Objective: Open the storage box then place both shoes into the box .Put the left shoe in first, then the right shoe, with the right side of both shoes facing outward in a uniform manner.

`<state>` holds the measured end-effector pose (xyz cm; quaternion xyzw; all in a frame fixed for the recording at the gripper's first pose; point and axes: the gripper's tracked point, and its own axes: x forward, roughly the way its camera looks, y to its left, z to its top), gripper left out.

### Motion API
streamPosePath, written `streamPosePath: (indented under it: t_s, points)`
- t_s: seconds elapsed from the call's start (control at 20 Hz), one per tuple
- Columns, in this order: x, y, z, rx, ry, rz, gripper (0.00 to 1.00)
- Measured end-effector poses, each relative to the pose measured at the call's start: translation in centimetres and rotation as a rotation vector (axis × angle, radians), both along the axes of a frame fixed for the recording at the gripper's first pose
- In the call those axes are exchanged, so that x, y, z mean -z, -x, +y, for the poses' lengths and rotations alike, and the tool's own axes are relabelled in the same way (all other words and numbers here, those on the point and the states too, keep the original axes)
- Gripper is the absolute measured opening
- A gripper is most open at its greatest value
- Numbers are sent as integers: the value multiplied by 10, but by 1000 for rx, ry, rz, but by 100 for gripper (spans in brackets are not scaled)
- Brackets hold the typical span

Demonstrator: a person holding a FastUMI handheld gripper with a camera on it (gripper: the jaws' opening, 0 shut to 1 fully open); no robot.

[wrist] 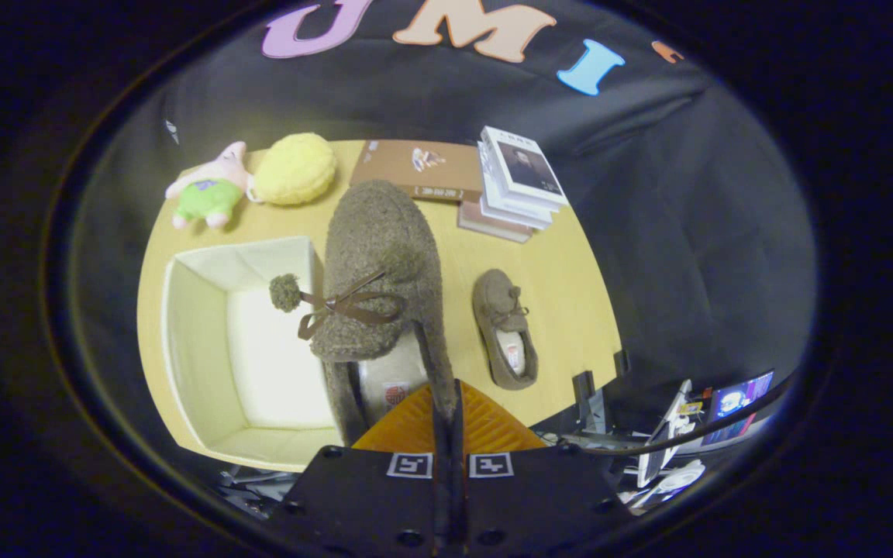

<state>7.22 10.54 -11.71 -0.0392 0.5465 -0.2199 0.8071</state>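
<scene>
Gripper (446,415) pinched tight on rim of brown fuzzy shoe (380,263), held up beside open storage box (206,341).
Shoe blocks box's near-right wall; second shoe (505,329) on table (563,294), well apart; fingertips mostly buried in shoe collar.

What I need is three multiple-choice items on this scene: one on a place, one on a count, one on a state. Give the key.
1. Where does the second slipper lie? A on the book stack; B under a plush toy; C on the table.
2. How many plush toys sit beyond the storage box? A two; B one; C four.
3. The gripper is: A open; B shut on the held slipper; C shut on a book.
Key: 1 C, it rests on the wood, across the held slipper from the box. 2 A, a pink star plush and a yellow ball plush. 3 B, both fingers pinch its side wall.
</scene>
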Motion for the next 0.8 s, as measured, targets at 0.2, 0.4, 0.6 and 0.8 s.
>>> streamPosePath:
  t_s: [0.2,0.4,0.6,0.8]
  points:
    - [10,-18,60,-66,-49,-26,4]
    - [46,-30,106,-116,-64,5,3]
    - [91,-28,132,-123,-87,75,4]
    - [134,-27,158,-128,-163,147,4]
